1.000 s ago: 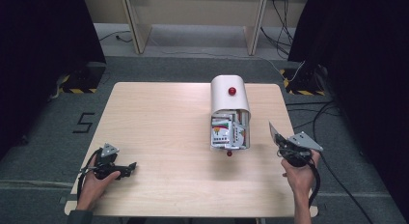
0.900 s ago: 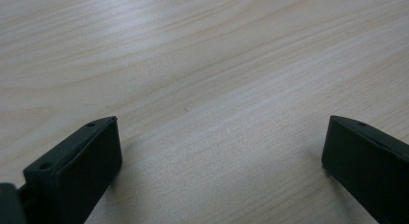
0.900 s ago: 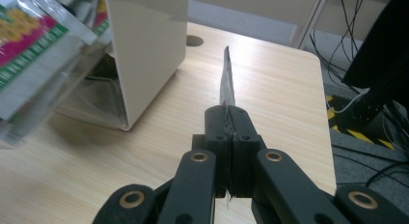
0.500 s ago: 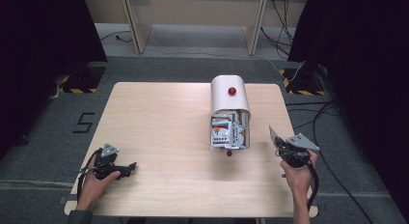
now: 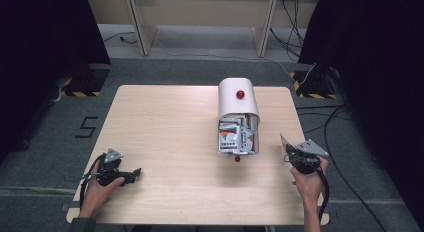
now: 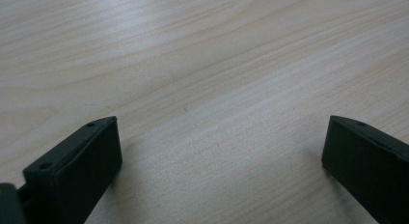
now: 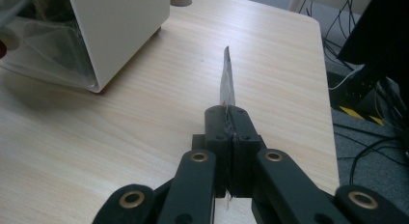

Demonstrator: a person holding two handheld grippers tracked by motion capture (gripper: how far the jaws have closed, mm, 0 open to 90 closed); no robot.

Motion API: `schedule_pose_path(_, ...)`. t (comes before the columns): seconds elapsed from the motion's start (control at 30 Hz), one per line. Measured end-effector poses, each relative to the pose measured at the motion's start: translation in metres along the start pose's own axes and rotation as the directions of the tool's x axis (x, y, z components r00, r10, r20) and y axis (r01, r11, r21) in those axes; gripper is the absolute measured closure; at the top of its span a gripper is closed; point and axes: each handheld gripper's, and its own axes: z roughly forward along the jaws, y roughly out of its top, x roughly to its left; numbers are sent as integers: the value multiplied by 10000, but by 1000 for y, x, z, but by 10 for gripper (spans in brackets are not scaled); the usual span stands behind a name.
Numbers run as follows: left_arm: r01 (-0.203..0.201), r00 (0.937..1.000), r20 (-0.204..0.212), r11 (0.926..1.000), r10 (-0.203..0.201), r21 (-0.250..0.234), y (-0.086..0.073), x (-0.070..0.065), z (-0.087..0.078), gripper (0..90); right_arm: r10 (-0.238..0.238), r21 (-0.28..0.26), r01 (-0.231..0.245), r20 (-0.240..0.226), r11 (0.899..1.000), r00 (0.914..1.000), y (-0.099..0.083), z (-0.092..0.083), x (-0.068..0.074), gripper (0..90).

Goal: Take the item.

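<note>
From the high view, a pale wooden table [image 5: 165,127] carries a white round-topped box [image 5: 238,104] right of centre, with a red knob [image 5: 240,94] on its top. Its open near end shows a clear drawer of colourful packets [image 5: 237,138], and a small red ball [image 5: 237,159] lies just beyond that end. At the near left corner the left gripper [image 5: 131,174] rests low on the wood in the person's left hand [image 5: 100,191]. At the near right edge the right hand [image 5: 309,179] holds the right gripper [image 5: 289,151], from which a thin clear sheet [image 5: 285,143] sticks up.

Along the left gripper view, the two black jaws stand wide apart over bare wood grain, with nothing between them.

Along the right gripper view, the right gripper [image 7: 230,119] has its jaws pressed together on the thin clear sheet [image 7: 226,81], seen edge-on and pointing toward the far side. The white box [image 7: 115,31] sits at the upper left, apart from the sheet, its clear drawer end [image 7: 43,45] facing left.
</note>
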Motion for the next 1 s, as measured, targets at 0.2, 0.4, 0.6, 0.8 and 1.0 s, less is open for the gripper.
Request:
schedule_pose_path(0.2,-1,10000,-1,10000,1,1,0,0,0,0,-163,322,169,-200,9993,9997,-5,4,6,892)
schedule_pose_path(0.4,8,10000,-2,10000,-8,-2,0,0,0,0,-457,550,480,-425,9973,9980,-9,6,19,890)
schedule_pose_path(0.6,6,10000,-1,10000,-6,-2,0,0,0,0,-532,755,595,-826,9954,9952,-20,9,24,888)
schedule_pose_path(0.8,5,10000,-2,10000,-5,-1,0,0,0,0,-623,761,695,-937,9947,9936,-22,8,27,887)
schedule_pose_path(1.0,5,10000,-2,10000,-5,-2,0,0,0,0,-673,804,755,-1003,9939,9927,-22,9,29,879)
